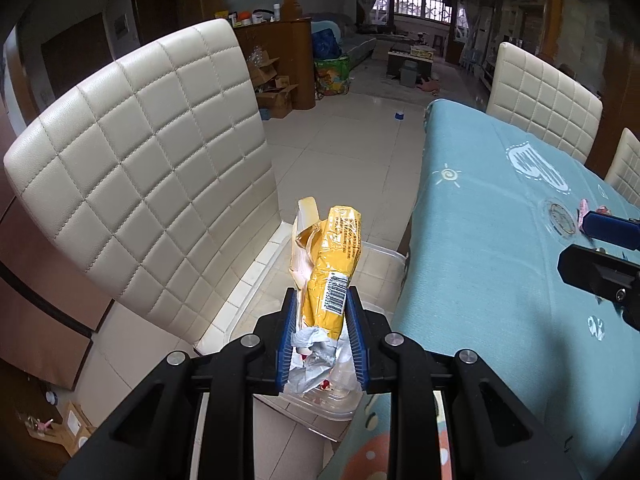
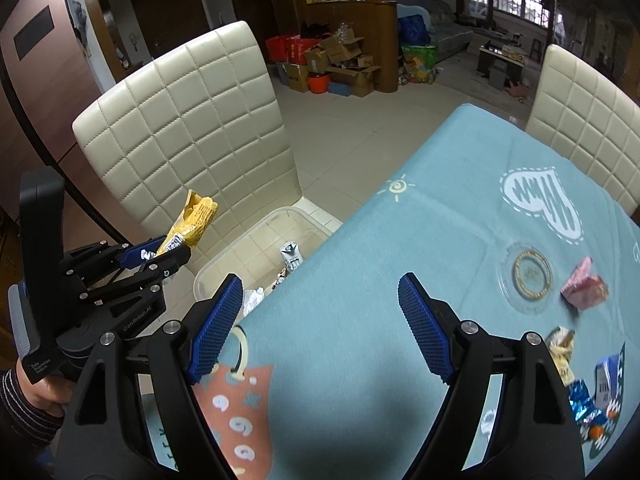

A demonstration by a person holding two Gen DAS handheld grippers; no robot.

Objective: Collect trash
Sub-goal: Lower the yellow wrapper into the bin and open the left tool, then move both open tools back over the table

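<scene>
My left gripper [image 1: 321, 300] is shut on a crumpled yellow snack wrapper [image 1: 334, 264] with a barcode, and holds it above a clear plastic bin [image 1: 380, 264] that stands on a chair seat beside the table. The right wrist view shows the same gripper [image 2: 160, 254], the wrapper [image 2: 192, 220] and the bin [image 2: 256, 236], which holds some trash. My right gripper [image 2: 320, 312] is open and empty over the blue tablecloth [image 2: 360, 260]. A pink wrapper [image 2: 585, 288], a beige wrapper [image 2: 562, 350] and blue wrappers [image 2: 600, 396] lie on the table to its right.
A cream quilted chair back [image 1: 140, 160] rises behind the bin. Two more cream chairs [image 1: 544, 104] stand at the table's far side. A round glass coaster [image 2: 530, 276] lies on the cloth. Cardboard boxes [image 2: 340, 64] are stacked on the tiled floor beyond.
</scene>
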